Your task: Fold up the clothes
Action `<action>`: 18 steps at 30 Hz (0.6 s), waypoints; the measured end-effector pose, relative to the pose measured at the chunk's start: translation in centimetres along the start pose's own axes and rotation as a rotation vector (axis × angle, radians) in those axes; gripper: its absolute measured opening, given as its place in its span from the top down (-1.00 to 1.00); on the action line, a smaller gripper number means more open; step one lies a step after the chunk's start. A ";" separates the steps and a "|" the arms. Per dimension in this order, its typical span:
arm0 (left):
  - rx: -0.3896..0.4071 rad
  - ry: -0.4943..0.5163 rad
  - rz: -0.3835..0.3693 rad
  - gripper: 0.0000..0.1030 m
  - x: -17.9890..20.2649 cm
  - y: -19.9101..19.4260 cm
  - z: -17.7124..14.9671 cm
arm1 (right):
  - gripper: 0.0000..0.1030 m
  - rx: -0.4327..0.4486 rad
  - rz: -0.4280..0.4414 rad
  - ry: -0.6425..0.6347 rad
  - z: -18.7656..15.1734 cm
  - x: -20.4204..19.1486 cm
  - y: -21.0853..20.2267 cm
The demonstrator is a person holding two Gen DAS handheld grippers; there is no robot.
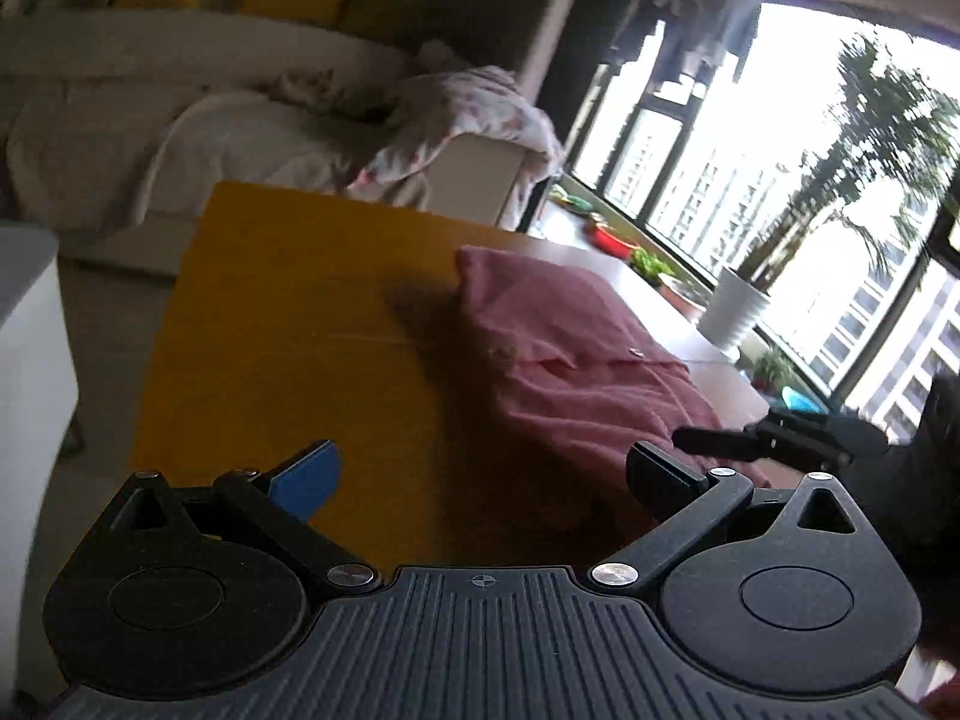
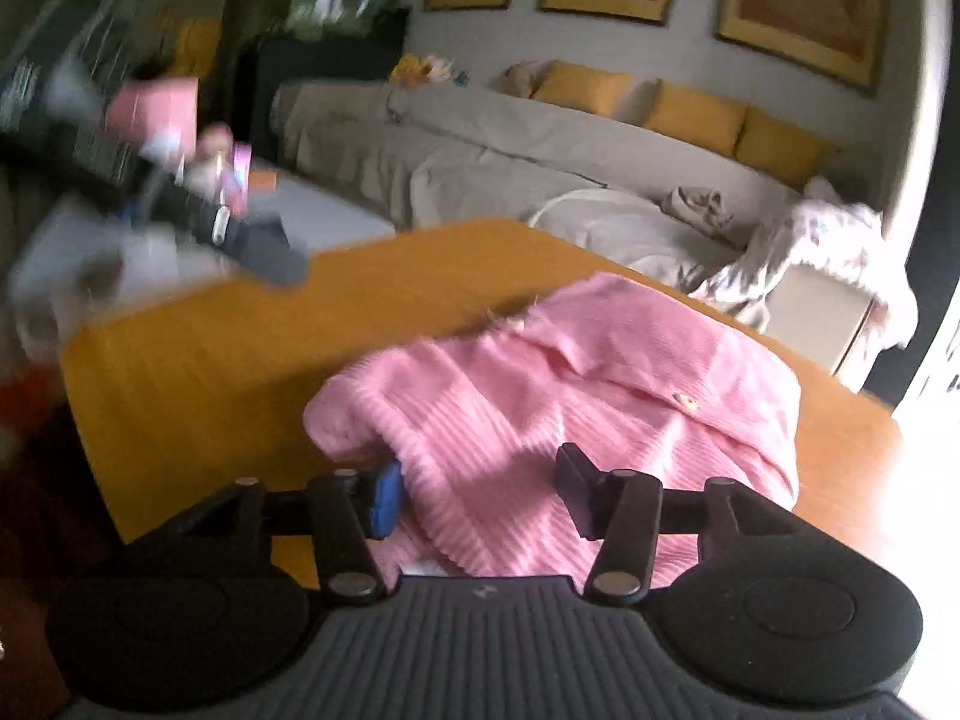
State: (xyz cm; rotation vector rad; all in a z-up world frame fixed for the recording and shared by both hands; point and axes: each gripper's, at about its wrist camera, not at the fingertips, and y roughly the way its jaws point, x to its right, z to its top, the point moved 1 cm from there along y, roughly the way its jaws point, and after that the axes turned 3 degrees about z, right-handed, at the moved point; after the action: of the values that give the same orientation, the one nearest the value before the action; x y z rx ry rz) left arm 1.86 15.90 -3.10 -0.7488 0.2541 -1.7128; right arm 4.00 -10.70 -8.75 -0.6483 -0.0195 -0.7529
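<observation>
From the left wrist, the left tool [image 1: 483, 483] has its two fingers spread wide with nothing between them. It hangs over the bare yellow-orange wooden table [image 1: 288, 324]. The pink ribbed knit top with a small button [image 1: 576, 372] lies on the table at about 1 o'clock from this tool, apart from it. It looks dark red here because the bright window [image 1: 810, 192] is behind it. At 3 o'clock the right tool [image 1: 774, 438] reaches in low over the near edge of the top. I think the left tool waits open so it can pick a spot to grab.

From the right wrist, the right tool [image 2: 480, 495] sits right over the near edge of the top [image 2: 600, 396]. Its fingers are about half apart, one on each side of a rolled fold of cloth. I cannot see them pinching it, so the cloth looks free. I think it is placed there to grip this edge for a fold.

Only this view shows the true pink colour, the ribs, and the grey sofa with yellow cushions [image 2: 540, 144] at 12 o'clock. Only the left view shows the window and the white plant pot [image 1: 735, 309].
</observation>
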 end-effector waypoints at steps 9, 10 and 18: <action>0.012 -0.044 -0.008 -1.00 -1.1 -0.3 -0.2 | 0.78 0.035 -0.043 -0.148 2.9 0.0 -4.0; 0.013 -0.053 -0.007 -1.00 -1.3 -0.3 -0.2 | 0.78 0.005 -0.028 -0.173 2.5 -0.6 -4.0; 0.012 0.024 -0.031 -1.00 0.4 -0.3 0.4 | 0.09 -0.013 0.186 -0.025 1.3 -2.4 -4.1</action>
State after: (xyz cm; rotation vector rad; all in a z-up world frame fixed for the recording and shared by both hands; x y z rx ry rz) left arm 1.83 15.68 -2.48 -0.7272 0.2501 -1.7521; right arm -0.12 -10.74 -6.09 -0.6625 0.0227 -0.5660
